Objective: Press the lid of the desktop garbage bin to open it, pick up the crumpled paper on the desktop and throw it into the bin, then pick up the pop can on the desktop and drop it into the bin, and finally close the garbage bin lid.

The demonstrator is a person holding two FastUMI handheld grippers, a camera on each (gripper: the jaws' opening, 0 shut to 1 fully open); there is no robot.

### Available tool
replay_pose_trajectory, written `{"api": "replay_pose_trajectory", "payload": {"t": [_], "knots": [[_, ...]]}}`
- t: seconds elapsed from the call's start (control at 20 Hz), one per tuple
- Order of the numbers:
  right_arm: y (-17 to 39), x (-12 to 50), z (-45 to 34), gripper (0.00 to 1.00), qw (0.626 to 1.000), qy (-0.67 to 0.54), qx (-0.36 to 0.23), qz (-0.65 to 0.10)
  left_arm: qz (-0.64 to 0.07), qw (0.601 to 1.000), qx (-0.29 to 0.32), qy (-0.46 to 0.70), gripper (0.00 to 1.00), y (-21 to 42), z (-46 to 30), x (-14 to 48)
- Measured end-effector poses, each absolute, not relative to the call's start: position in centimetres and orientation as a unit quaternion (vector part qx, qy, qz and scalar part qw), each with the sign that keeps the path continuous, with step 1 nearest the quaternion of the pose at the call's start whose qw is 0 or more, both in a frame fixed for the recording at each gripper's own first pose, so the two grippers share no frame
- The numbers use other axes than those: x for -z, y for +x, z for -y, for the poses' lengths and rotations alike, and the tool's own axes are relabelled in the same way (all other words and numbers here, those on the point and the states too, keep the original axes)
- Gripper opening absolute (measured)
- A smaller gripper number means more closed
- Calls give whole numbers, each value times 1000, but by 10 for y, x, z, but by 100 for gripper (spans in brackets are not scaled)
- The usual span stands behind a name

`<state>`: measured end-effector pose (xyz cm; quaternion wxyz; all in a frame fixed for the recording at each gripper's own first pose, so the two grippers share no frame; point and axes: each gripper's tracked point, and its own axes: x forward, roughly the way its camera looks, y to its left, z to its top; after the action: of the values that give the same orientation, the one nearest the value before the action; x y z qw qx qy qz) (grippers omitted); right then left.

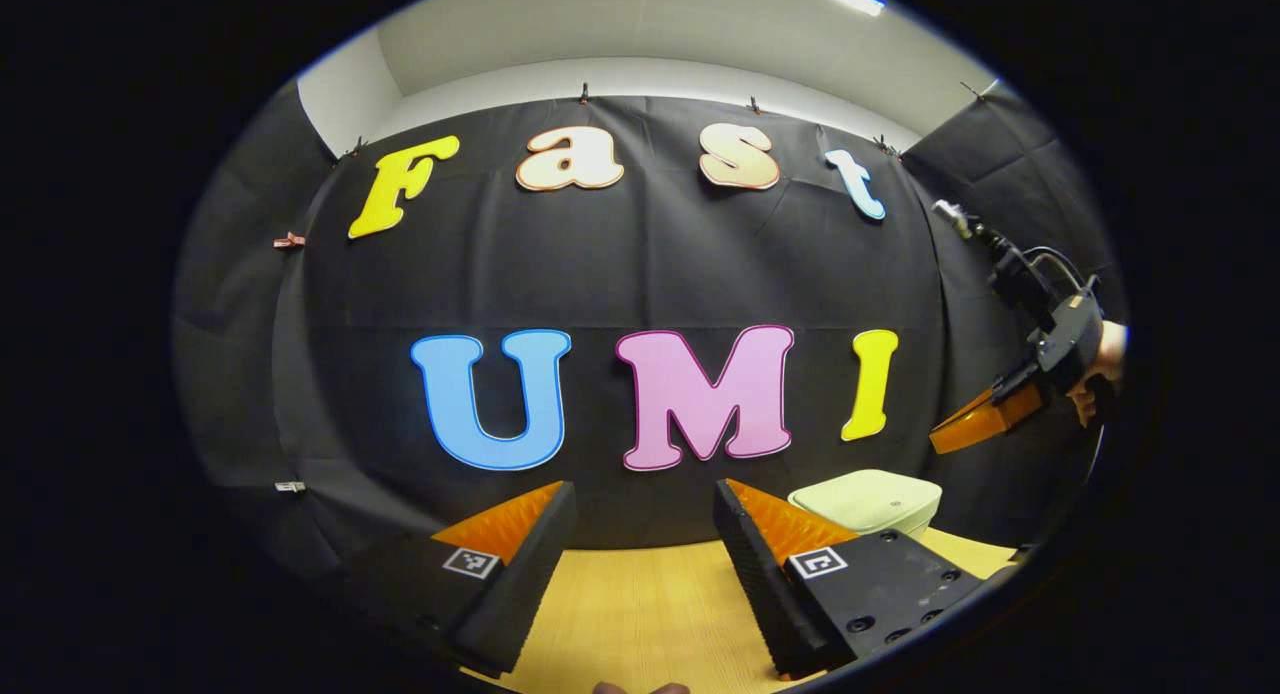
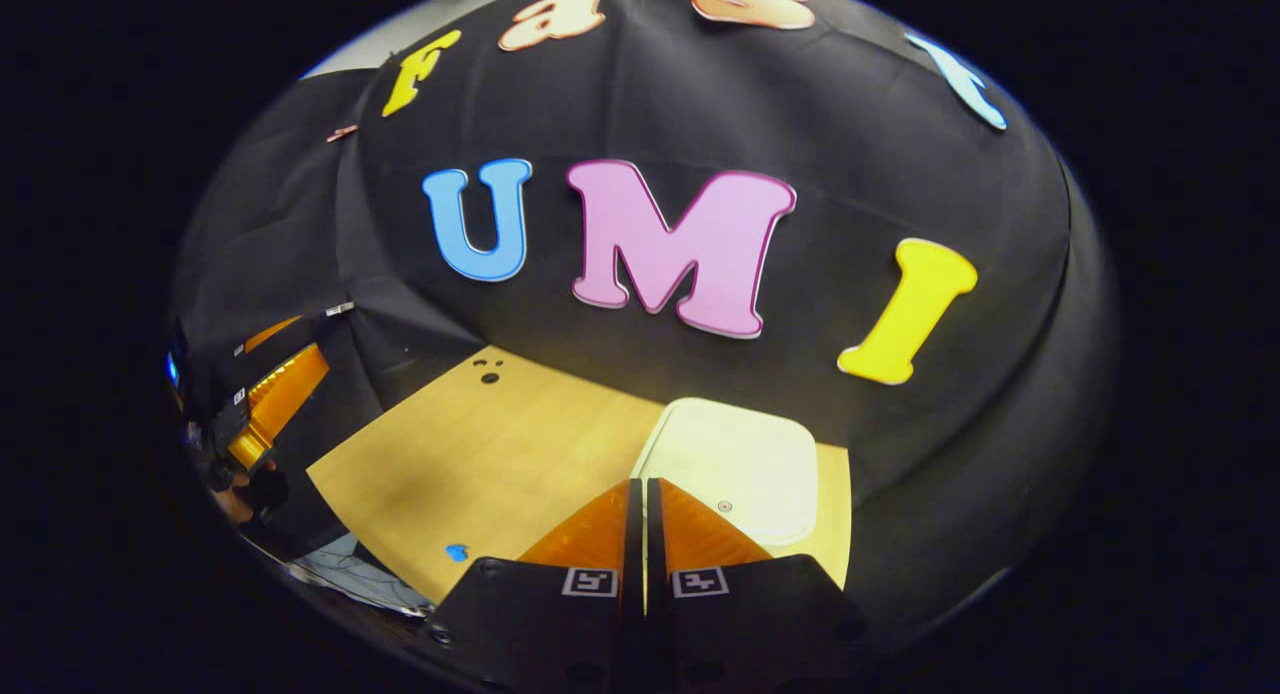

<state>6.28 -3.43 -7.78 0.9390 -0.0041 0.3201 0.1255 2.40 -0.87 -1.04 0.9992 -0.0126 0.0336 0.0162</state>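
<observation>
The pale desktop garbage bin point(image 1: 868, 502) stands on the wooden table at the right of the left gripper view, its lid point(image 2: 735, 467) down. My left gripper point(image 1: 645, 494) hovers low over the table, open, with nothing between its fingers. In the right gripper view my right gripper point(image 2: 640, 486) is shut on nothing, its tips above the near left edge of the bin lid; I cannot tell if they touch it. That right gripper point(image 1: 985, 419) also appears held in a hand, up in the air above and to the right of the bin, seen from the left gripper view.
The wooden table point(image 2: 480, 454) runs back to the black cloth wall. A small blue mark point(image 2: 457, 552) lies near the table's front edge and dark dots point(image 2: 489, 374) near its far corner. The other gripper point(image 2: 265, 404) shows at the far left.
</observation>
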Motion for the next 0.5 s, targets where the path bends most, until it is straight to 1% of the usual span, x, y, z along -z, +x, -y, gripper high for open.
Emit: {"api": "replay_pose_trajectory", "payload": {"t": [0.15, 0.35, 0.5], "knots": [[83, 91, 52, 5, 926, -9, -123, -356, -35, 999, -17, -15, 90, 25, 8, 12], [102, 118, 66, 5, 904, 13, -130, -407, -35, 999, -20, -18, 90, 24, 7, 14], [118, 134, 75, 5, 895, 18, -130, -426, -31, 999, -23, -17, 90, 25, 7, 13]]}}
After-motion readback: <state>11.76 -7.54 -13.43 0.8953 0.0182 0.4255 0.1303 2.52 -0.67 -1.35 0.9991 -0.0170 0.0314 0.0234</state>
